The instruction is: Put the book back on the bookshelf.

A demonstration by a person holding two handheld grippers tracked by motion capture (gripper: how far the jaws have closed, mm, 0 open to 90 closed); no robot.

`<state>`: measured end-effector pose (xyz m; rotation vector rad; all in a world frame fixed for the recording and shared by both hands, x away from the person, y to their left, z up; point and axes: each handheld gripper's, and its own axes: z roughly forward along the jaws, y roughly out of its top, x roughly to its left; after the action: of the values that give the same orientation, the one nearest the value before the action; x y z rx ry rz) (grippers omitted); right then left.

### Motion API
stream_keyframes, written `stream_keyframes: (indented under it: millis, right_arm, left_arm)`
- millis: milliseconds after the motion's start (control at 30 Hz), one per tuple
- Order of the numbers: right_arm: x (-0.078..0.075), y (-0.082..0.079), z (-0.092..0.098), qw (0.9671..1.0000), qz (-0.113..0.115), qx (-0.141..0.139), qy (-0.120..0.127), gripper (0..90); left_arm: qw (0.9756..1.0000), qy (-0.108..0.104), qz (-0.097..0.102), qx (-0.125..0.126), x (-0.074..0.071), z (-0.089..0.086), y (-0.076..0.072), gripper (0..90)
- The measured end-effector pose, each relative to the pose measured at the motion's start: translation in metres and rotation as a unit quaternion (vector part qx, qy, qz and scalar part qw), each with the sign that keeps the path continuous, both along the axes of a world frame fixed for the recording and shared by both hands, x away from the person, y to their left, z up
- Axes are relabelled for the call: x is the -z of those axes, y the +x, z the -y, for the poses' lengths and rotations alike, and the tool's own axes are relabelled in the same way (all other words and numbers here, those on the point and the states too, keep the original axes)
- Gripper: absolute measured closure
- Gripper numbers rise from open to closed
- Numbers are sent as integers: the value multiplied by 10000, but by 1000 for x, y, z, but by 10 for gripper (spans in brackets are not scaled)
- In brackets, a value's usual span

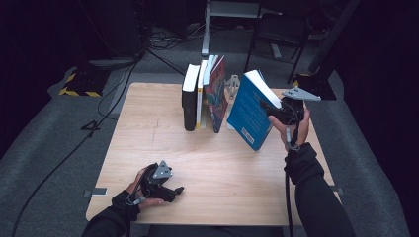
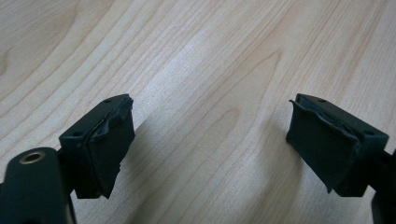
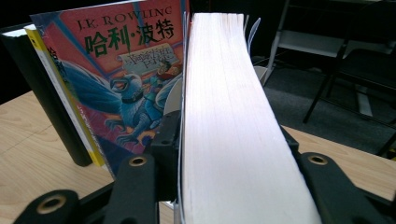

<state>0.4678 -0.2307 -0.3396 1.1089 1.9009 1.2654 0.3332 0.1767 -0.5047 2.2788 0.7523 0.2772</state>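
Note:
My right gripper (image 1: 269, 108) is shut on a thick blue book (image 1: 248, 114), which leans to the left with its lower corner near the table (image 1: 148, 143). In the right gripper view its white page edge (image 3: 229, 121) runs up between the two jaws of the right gripper (image 3: 229, 144). Just left of it stands a row of upright books: a red illustrated one (image 1: 216, 96) (image 3: 130, 79), a yellow-edged one (image 1: 201, 94) and a black one (image 1: 189, 98). My left gripper (image 1: 176, 190) (image 2: 210, 149) lies open on the wood near the front edge, with nothing between its pads.
A grey metal bookend (image 1: 232, 86) stands behind the gap between the row and the blue book. A dark chair (image 1: 276, 29) and a black stand (image 1: 321, 74) are beyond the table's far right. Cables (image 1: 113, 94) trail over the grey floor at left.

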Motion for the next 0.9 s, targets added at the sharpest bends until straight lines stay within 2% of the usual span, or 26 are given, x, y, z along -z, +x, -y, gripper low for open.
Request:
stream_keyframes:
  millis: [100,167,333,400,467,500,533,567,600,700,733,767,800,833,900]
  right_arm:
    - [4,-3,-2,9998,68,107,-146,507]
    - [8,-4,0,9999,7,70,-135,501]
    - [19,-8,6,10000,-44,42,1,462]
    - [28,-15,12,9998,-52,22,203,461]
    - [33,-17,13,9997,-66,0,214,458]
    - [38,-19,15,9998,-87,-24,187,454]
    - [48,-22,18,9995,-142,-38,278,454]
    - [48,-22,18,9995,-142,-38,278,454]
    - [60,-22,18,9992,-284,-42,289,456]
    - [78,-21,16,9985,-482,18,273,454]
    - [78,-21,16,9985,-482,18,273,454]
    - [91,-18,14,9968,-680,54,427,472]
    - [91,-18,14,9968,-680,54,427,472]
    - [97,-16,13,9957,-813,59,433,476]
    - [106,-14,9,9956,-880,113,288,486]
  left_arm:
    - [10000,-1,1,1,0,0,0,147]
    - [10000,-1,1,-1,0,0,0,147]
    - [10000,-2,0,0,0,0,0,147]
    - [10000,-1,1,1,0,0,0,147]
    - [10000,-4,1,-1,0,0,0,147]
    - [10000,-3,-2,0,0,0,0,147]
    - [10000,-3,-2,-1,0,0,0,147]
    - [10000,-3,-1,0,0,0,0,147]
    - [10000,-2,0,0,0,0,0,147]
    - [10000,-5,4,0,0,0,0,147]
    - [10000,-5,4,0,0,0,0,147]
    - [10000,-5,3,-4,0,0,0,147]
    - [10000,-5,3,-4,0,0,0,147]
    - [10000,-8,0,-3,0,0,0,147]
    - [10000,-7,-4,-5,0,0,0,147]
